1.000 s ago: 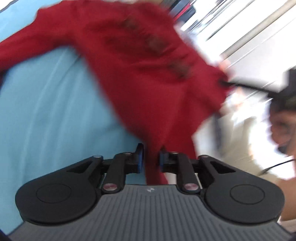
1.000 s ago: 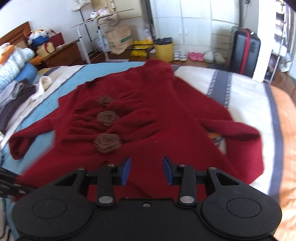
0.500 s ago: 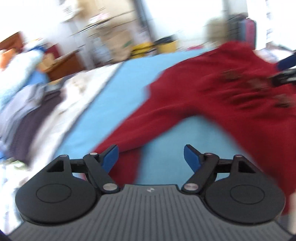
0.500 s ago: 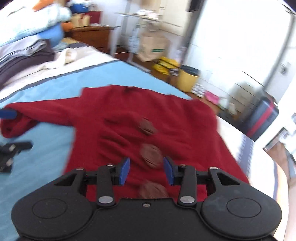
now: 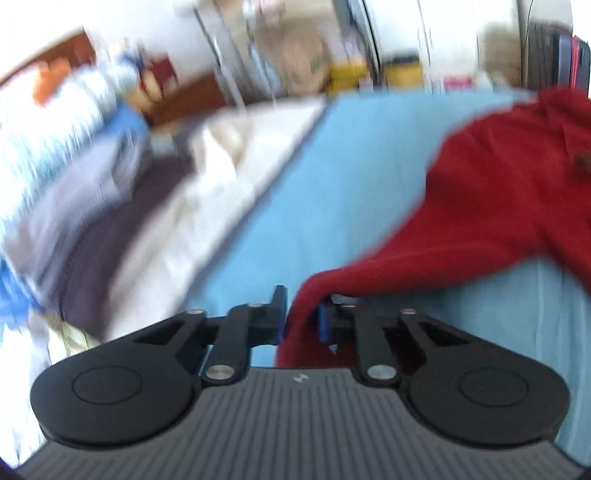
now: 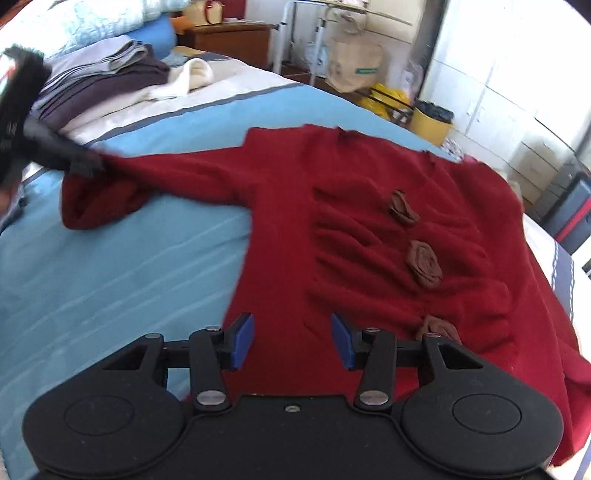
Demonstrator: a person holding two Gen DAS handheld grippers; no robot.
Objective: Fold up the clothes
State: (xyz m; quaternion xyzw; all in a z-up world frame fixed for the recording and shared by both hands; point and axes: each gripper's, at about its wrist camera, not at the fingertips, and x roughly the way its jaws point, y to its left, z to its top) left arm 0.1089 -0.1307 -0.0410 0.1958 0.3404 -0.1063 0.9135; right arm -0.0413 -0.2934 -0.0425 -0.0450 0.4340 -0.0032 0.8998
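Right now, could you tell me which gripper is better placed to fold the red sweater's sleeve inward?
Left. The left gripper is shut on the sleeve cuff, while the right gripper hangs open over the sweater hem, gripping nothing.

A bed [image 6: 110, 266] with a light blue sheet fills the foreground, a white band with a dark stripe running along its far side. Beyond it stand a brown wooden nightstand [image 6: 229, 40], a metal rack [image 6: 317, 33] with a paper bag [image 6: 352, 66] under it, and a yellow bin [image 6: 430, 123]. White cabinets [image 6: 509, 92] line the bright right wall, a dark suitcase [image 6: 569, 206] beside them.
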